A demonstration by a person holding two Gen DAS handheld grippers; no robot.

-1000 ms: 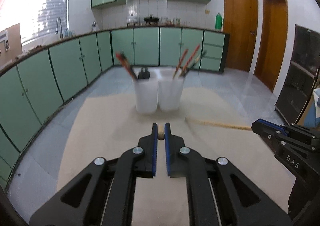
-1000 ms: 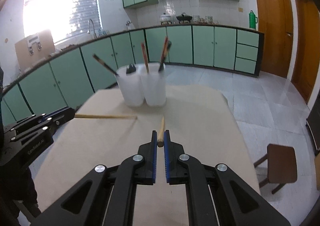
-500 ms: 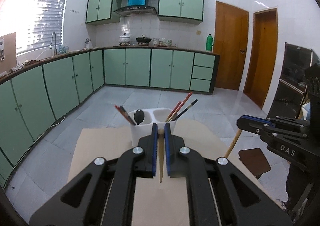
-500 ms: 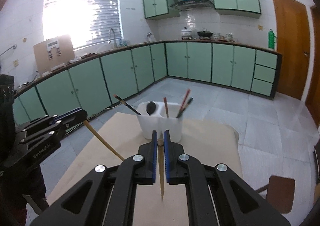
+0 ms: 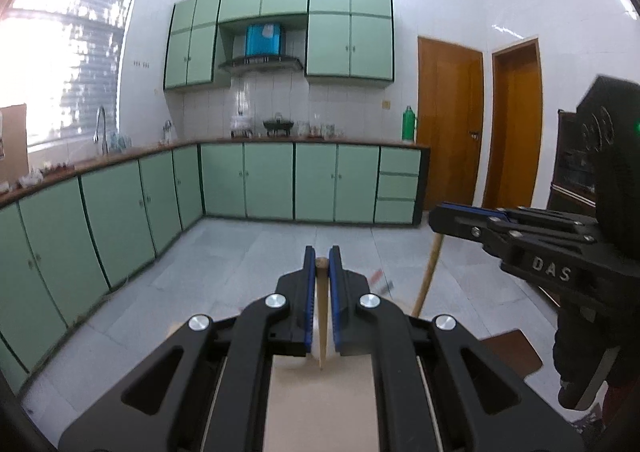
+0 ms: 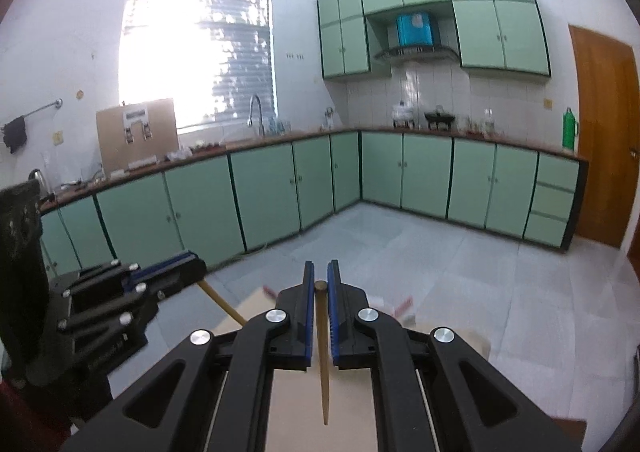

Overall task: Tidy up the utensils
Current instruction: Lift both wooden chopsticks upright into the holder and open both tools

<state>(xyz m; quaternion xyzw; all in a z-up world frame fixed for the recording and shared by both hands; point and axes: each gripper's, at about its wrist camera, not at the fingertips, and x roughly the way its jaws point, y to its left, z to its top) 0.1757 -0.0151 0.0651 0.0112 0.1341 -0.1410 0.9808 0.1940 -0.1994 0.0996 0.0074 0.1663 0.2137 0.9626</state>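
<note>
My left gripper (image 5: 319, 261) is shut on a wooden chopstick (image 5: 320, 316) that hangs point down between the jaws, high above the table. My right gripper (image 6: 318, 276) is shut on a second wooden chopstick (image 6: 322, 348), also point down. Each gripper shows in the other's view: the right one (image 5: 440, 217) with its chopstick (image 5: 427, 276), the left one (image 6: 196, 266) with its chopstick (image 6: 222, 302). The white utensil cups are almost hidden under the jaws; a white sliver (image 5: 316, 336) and red chopstick tips (image 6: 402, 306) show.
The beige table (image 6: 296, 408) lies below both grippers. A brown stool (image 5: 516, 348) stands at the right of the table. Green cabinets (image 5: 272, 180) line the far walls across a grey tiled floor.
Both grippers have risen and tilted up, each with its chopstick swung from flat to point down. The cups have dropped out of view beneath the jaws.
</note>
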